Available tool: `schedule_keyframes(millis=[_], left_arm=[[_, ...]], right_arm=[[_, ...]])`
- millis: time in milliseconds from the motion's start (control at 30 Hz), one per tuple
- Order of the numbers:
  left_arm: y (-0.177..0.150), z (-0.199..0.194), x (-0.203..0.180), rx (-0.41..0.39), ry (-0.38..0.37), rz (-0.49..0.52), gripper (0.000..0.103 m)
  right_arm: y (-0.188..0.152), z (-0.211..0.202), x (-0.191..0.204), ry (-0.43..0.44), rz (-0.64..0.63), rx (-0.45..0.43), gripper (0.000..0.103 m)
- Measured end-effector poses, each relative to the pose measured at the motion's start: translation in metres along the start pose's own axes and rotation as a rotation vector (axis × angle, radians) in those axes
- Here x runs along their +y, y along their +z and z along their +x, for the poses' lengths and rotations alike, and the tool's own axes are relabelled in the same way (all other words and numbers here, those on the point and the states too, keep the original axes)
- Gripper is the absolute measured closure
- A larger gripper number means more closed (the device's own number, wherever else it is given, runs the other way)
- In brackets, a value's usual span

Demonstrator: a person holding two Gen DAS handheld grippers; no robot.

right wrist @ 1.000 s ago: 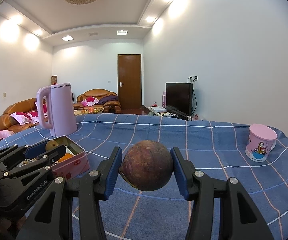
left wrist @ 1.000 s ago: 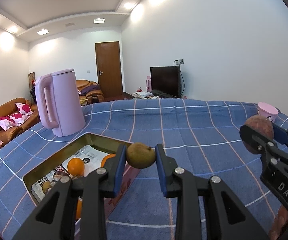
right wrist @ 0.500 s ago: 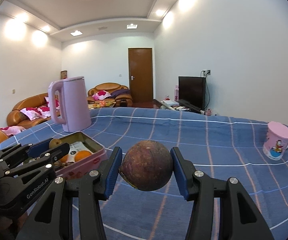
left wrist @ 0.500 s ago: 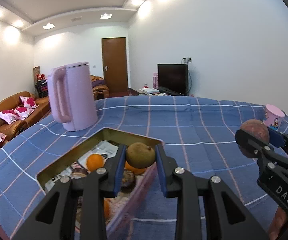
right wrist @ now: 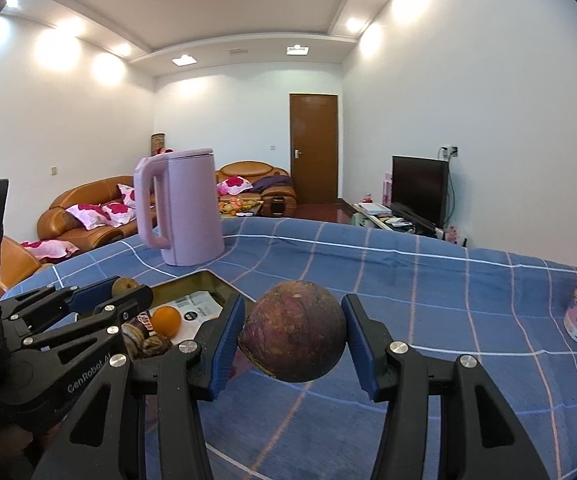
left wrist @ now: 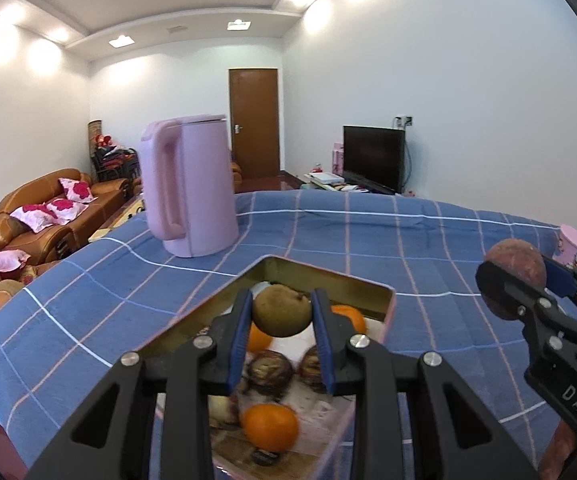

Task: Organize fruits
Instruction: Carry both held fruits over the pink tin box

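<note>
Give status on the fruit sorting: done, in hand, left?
Done: oranges and dark fruits lie in the tin. In hand: left gripper holds a brown fruit over the tin; right gripper holds a purple-brown fruit. Left: release both.

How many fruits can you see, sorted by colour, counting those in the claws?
Orange fruits, in the tin: 3
Dark brown fruits, in the tin: 2
Green-brown fruit, in the left claw: 1
Purple-brown fruit, in the right claw: 1
Total: 7
</note>
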State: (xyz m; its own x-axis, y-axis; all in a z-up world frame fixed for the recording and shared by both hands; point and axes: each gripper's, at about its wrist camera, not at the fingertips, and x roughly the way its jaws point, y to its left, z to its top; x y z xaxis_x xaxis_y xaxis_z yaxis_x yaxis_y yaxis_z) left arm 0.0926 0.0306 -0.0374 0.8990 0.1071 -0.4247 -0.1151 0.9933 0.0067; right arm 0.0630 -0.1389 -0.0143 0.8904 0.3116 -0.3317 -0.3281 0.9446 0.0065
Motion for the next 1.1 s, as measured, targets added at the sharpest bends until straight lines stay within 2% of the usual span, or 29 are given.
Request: schedule_keyframes(millis=[533,1100], left_arm=[[0.007,0.024,0.052,0.038,0.089,-0.037,0.072],[0.01,0.045,0.065,0.099,0.085,-0.031,0.072]], right_arm=[[0.015,0.038,0.036,0.076,-0.027,0.023,0.051],[0.018,0.071,0.061,0.119,-0.043,0.072,0.051]])
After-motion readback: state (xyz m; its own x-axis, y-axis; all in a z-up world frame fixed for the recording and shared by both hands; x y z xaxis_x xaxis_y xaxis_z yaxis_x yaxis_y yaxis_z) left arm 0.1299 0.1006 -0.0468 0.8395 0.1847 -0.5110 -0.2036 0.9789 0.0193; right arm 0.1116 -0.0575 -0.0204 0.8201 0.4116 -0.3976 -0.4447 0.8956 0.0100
